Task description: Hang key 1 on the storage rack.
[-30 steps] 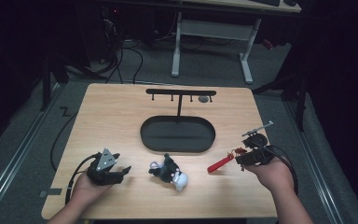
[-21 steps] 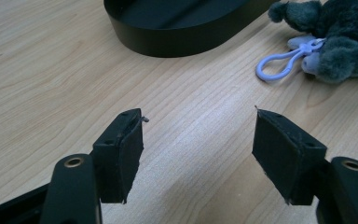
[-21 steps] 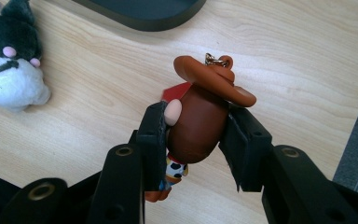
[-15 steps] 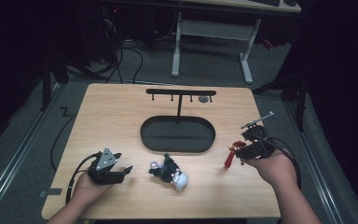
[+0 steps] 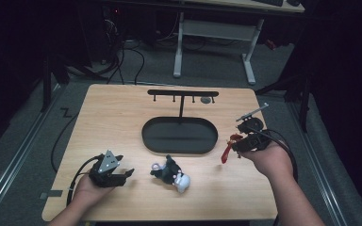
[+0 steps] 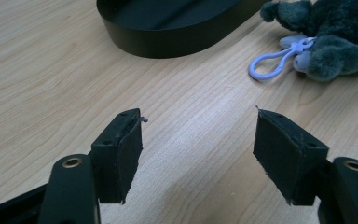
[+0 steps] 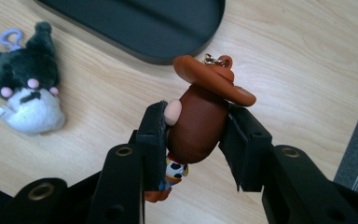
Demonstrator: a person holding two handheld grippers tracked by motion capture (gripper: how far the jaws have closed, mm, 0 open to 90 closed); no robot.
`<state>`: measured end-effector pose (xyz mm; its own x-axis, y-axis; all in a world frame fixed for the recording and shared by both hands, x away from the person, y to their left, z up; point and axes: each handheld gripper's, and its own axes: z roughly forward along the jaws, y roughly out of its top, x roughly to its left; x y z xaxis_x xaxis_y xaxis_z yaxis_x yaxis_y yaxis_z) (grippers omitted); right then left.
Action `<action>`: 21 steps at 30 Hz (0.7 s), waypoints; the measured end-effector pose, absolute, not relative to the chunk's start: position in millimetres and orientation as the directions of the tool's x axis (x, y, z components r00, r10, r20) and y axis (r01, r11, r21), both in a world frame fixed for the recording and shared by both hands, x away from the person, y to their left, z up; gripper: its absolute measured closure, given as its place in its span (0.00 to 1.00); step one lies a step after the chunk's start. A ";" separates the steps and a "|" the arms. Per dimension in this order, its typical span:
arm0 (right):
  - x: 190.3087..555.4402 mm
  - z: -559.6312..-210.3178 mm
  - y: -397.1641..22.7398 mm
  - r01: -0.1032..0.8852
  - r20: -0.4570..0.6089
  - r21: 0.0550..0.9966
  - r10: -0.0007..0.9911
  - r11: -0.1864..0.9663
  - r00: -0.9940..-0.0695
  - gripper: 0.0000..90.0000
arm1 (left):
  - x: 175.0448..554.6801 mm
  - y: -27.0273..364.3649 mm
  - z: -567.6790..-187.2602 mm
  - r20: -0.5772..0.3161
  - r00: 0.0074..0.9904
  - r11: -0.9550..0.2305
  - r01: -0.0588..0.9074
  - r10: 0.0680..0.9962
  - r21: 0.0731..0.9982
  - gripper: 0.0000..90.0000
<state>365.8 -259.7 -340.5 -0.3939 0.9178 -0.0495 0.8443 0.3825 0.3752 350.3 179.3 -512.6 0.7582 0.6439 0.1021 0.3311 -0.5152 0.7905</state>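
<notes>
right gripper (image 7: 193, 135), just right of the black oval tray (image 5: 179, 135), pinches a brown-hatted cowboy figurine keychain (image 7: 200, 116); likely next: hook its ring on the black peg rack (image 5: 183, 93). left gripper (image 6: 200, 156) jaws spread, empty.

1. Brown-headed cowboy figure (image 7: 198, 123), orange-brown hat, cow-print vest, centre frame.
2. Dark grey plush (image 7: 25, 95), white muzzle, pink spots, lilac clip, upper left.
3. Black oval tray (image 7: 144, 23) on pale wood table (image 7: 307, 70).
</notes>
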 end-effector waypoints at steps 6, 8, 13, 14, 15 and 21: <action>378.0 -338.5 -250.0 0.839 -0.060 0.373 0.912 0.397 -0.405 0.69 | 351.4 179.6 -512.9 0.100 0.760 -0.517 0.332 0.642 0.789 0.36; 381.2 -336.1 -248.1 0.835 -0.062 0.379 0.911 0.399 -0.408 0.69 | 352.0 179.6 -512.8 0.098 0.761 -0.515 0.332 0.641 0.790 0.37; 391.1 -332.4 -243.1 0.827 -0.072 0.385 0.907 0.409 -0.415 0.69 | 352.2 178.9 -513.0 0.098 0.765 -0.519 0.332 0.637 0.788 0.37; 392.5 -332.1 -242.2 0.829 -0.074 0.386 0.909 0.405 -0.410 0.69 | 352.2 178.8 -513.0 0.098 0.765 -0.518 0.331 0.637 0.789 0.37; 394.3 -332.1 -241.5 0.828 -0.074 0.387 0.909 0.406 -0.411 0.69 | 352.3 178.8 -513.0 0.097 0.766 -0.519 0.332 0.636 0.787 0.37; 404.9 -331.4 -238.6 0.830 -0.070 0.391 0.912 0.397 -0.404 0.69 | 352.4 178.8 -513.2 0.094 0.769 -0.521 0.333 0.633 0.786 0.37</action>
